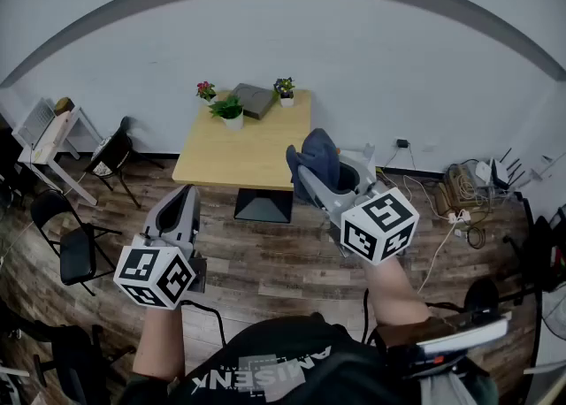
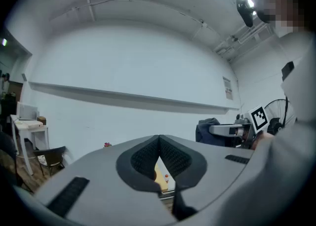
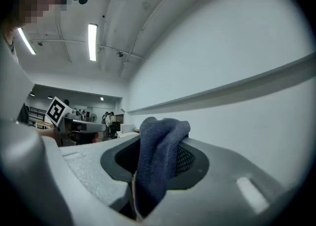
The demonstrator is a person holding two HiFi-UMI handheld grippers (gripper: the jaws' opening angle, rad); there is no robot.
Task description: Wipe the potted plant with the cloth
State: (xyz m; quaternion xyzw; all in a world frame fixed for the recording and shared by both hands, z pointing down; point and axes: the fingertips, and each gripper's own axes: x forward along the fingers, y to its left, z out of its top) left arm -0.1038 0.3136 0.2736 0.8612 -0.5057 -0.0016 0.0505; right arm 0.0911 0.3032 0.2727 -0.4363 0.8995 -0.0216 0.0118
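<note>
A green potted plant stands at the far left of a wooden table, between a pink-flowered pot and a purple-flowered pot. My right gripper is held level in the air short of the table, shut on a dark blue cloth. In the right gripper view the cloth bulges out between the jaws. My left gripper hangs lower left, shut and empty, its pads touching. The cloth also shows in the left gripper view.
A grey box lies on the table's far side. Black chairs and a white rack stand at the left. Cables and power strips litter the wooden floor at the right, near a fan.
</note>
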